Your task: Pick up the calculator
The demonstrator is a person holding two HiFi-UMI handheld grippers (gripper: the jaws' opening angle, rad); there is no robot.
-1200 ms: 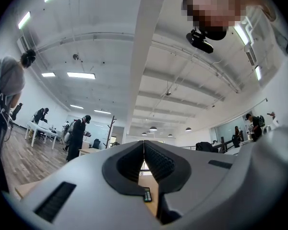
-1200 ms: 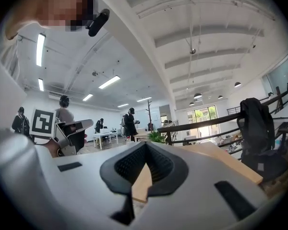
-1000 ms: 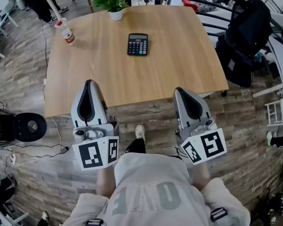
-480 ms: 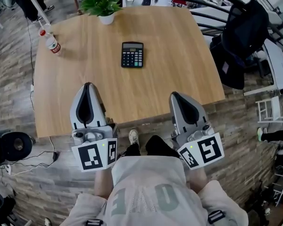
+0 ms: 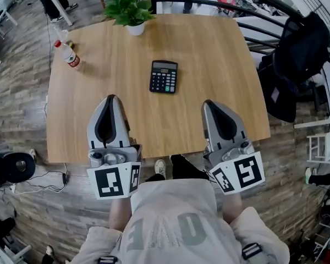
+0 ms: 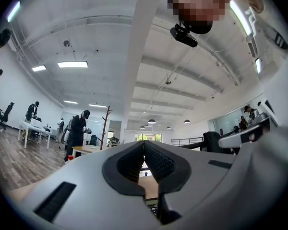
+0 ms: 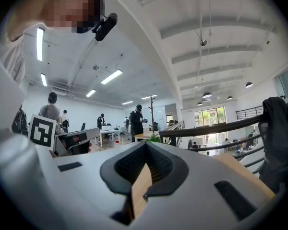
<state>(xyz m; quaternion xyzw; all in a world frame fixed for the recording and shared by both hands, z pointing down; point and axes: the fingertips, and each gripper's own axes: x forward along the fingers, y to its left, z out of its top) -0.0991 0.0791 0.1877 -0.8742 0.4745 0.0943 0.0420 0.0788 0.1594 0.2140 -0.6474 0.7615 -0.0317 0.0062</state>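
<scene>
A black calculator (image 5: 163, 76) lies flat on the wooden table (image 5: 220, 54), near its middle. In the head view both grippers point at the table over its near edge, well short of the calculator. My left gripper (image 5: 111, 100) is below and left of it, my right gripper (image 5: 208, 104) below and right. Each has its jaws together with nothing between them. In the left gripper view the left gripper (image 6: 144, 143) shows a sliver of the calculator (image 6: 152, 208) low in the gap. Only tabletop shows under the right gripper (image 7: 146, 144) in its own view.
A potted plant (image 5: 129, 12) stands at the table's far edge and a plastic bottle (image 5: 67, 54) lies near its far left corner. A black chair draped with dark clothing (image 5: 297, 59) stands off the right side. Cables and a round black device (image 5: 16, 166) lie on the floor at left.
The table and calculator have come closer and lower in the head view. Both grippers have advanced from the table's near edge to over its surface, jaws unchanged.
</scene>
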